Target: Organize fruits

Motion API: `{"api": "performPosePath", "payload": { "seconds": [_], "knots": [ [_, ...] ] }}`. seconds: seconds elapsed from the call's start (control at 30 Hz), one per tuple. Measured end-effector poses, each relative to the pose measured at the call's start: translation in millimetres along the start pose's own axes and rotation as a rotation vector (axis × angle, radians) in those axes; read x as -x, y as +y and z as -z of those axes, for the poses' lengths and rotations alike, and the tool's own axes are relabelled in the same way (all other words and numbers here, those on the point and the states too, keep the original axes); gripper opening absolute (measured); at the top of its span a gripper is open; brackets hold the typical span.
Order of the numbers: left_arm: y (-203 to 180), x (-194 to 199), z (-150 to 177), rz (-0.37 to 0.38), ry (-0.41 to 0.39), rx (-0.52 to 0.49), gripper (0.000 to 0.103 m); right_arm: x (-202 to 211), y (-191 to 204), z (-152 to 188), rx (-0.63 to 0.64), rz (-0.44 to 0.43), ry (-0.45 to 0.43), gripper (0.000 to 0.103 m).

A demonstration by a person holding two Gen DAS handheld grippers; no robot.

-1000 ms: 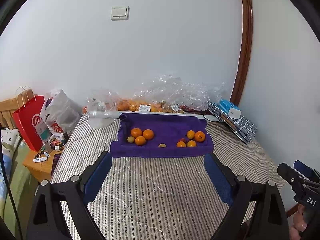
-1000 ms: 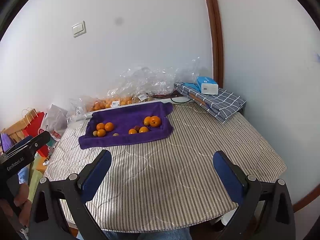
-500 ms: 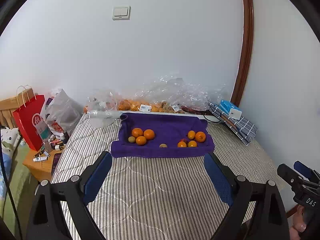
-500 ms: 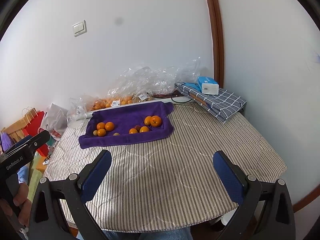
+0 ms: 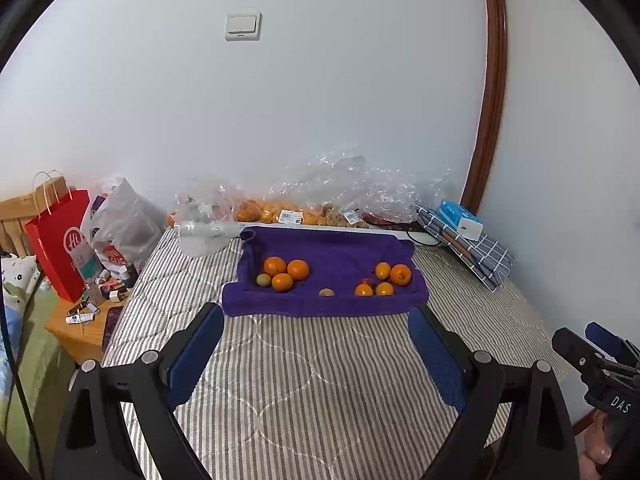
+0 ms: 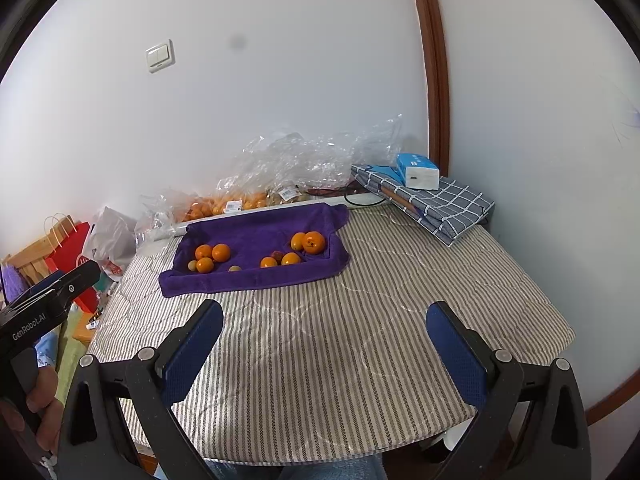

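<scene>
Both grippers are hovering over the striped bed (image 5: 312, 364), and neither is holding anything. The left gripper (image 5: 316, 356) is sitting with its jaws spread wide, released, pointing toward 12 o'clock at the purple towel (image 5: 332, 256). The right gripper (image 6: 324, 348) is likewise gaping, jaws released, with the towel lying off toward its 11 o'clock.

The fruit is resting on that towel in two loose groups. Toward the towel's 9 o'clock side three oranges (image 5: 286, 272) are huddling together, touching, with a small greenish fruit (image 5: 263, 279) just beside them. Toward 3 o'clock another cluster of oranges (image 5: 390, 278) is gathering, a reddish fruit (image 5: 366, 281) tucked among them. Between the groups a small brownish fruit (image 5: 327, 292) is lying alone.

Beyond the towel, at 12 o'clock against the wall, crumpled plastic bags (image 5: 352, 196) are holding more oranges.
</scene>
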State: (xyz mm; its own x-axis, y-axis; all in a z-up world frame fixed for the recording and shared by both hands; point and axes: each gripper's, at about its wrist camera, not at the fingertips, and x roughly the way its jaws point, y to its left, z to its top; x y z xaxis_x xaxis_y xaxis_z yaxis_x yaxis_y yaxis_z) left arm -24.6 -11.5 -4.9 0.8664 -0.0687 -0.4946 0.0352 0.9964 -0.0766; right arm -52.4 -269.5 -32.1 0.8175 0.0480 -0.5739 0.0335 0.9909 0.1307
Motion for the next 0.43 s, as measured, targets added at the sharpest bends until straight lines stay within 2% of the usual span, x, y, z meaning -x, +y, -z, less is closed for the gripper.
{"api": "performPosePath", "payload": {
  "seconds": [0.43],
  "knots": [
    [0.5, 0.9, 0.1, -0.004, -0.01, -0.004, 0.095, -0.4, 0.7, 0.0, 0.0, 0.001, 0.0, 0.1]
  ]
}}
